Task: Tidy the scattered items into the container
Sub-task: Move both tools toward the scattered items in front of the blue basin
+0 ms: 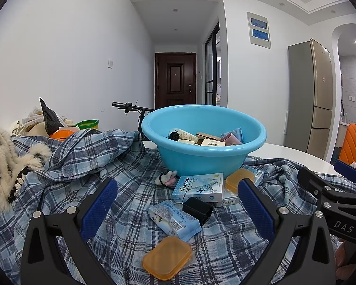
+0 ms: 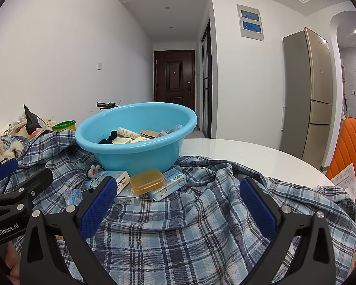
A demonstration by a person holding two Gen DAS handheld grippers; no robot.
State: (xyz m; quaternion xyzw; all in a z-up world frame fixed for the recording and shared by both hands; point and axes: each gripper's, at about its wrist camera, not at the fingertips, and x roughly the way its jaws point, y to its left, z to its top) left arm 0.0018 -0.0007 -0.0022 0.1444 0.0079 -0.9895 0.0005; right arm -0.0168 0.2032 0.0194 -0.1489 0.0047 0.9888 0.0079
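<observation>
A light blue plastic basin (image 1: 203, 160) (image 2: 140, 153) stands on a plaid cloth and holds several small boxes and packets. In front of it lie a blue RAISON box (image 1: 198, 187) (image 2: 121, 182), a black box (image 1: 197, 210), a blue tissue packet (image 1: 174, 219), an orange soap case (image 1: 167, 257) and a second orange case (image 1: 239, 179) (image 2: 146, 181). My left gripper (image 1: 178, 211) is open and empty, low over the scattered items. My right gripper (image 2: 178, 206) is open and empty over bare cloth, right of the items.
The plaid cloth (image 2: 189, 225) covers a white round table (image 2: 237, 152). A furry knitted garment (image 1: 9, 166) and bags lie at the left. An orange chair (image 2: 348, 156) stands at the right. A small pink-and-white toy (image 1: 167, 178) lies by the basin.
</observation>
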